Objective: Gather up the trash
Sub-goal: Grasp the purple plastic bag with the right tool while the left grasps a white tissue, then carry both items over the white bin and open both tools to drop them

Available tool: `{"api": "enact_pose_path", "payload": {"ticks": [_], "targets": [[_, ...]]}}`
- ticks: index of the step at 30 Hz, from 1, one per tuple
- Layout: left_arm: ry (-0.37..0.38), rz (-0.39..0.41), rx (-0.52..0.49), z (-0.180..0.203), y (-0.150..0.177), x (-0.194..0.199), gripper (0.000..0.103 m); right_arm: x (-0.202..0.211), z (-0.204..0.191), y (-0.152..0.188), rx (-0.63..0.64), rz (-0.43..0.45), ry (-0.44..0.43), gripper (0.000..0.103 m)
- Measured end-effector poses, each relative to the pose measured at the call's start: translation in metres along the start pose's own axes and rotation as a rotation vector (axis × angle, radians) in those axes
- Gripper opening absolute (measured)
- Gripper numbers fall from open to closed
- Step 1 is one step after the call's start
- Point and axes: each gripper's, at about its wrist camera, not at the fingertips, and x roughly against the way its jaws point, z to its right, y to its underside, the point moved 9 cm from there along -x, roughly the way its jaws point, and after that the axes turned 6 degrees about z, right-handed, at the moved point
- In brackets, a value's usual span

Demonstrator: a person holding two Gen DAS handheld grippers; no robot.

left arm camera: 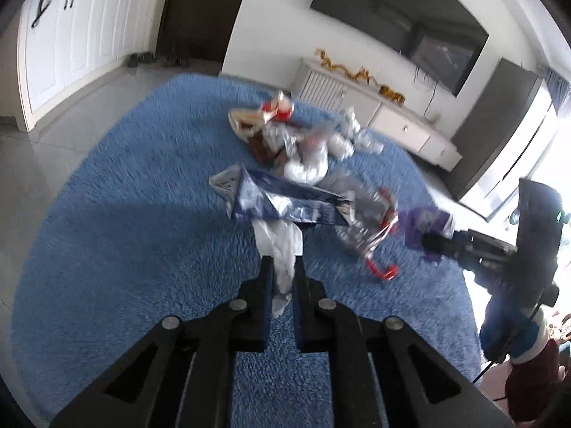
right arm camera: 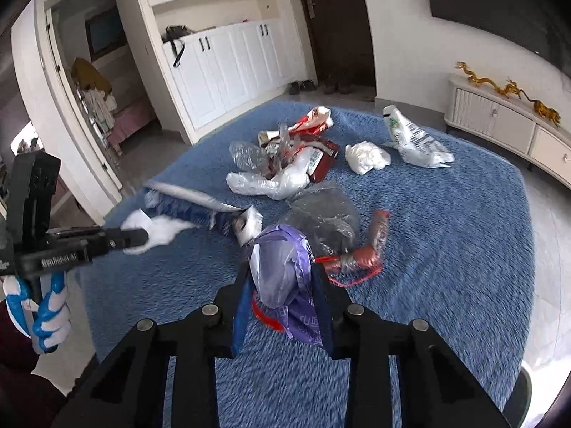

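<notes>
On the blue rug [right arm camera: 446, 232]: left gripper [left arm camera: 283, 267] clamps white tissue [left arm camera: 282, 246], right gripper [right arm camera: 285, 278] clamps purple bag [right arm camera: 282, 267]; most wrappers [right arm camera: 285, 164] still uncollected.

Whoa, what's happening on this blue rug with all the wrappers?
A person is collecting litter with a hand-held gripper in each hand. The left gripper has its jaws shut on a white crumpled wrapper, beside a dark blue snack bag. The right gripper is shut on a purple plastic bag. More wrappers and clear plastic still lie scattered on the blue rug.
</notes>
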Motion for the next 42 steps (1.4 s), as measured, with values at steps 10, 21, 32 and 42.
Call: {"api": "enact_pose_path", "payload": {"ticks": [10,21,32,42], "targets": [[-0.021,0.08,-0.077,0.025,-0.005,0.053,0.009,0.069,0.003,0.002,-0.039,0.117,0.056,0.03],[0.064,0.084,-0.248,0.123,-0.017,0.057,0.008,0.177,0.077,0.025,-0.147,0.285,0.235,0.03],[0.284,-0.092,-0.508,0.31,0.021,-0.034,0.009,0.232,0.216,0.105,-0.457,0.349,0.42,0.03],[0.382,-0.369,-0.601,0.429,0.105,-0.155,0.009,0.203,0.323,0.188,-0.714,0.25,0.479,0.03]]}}
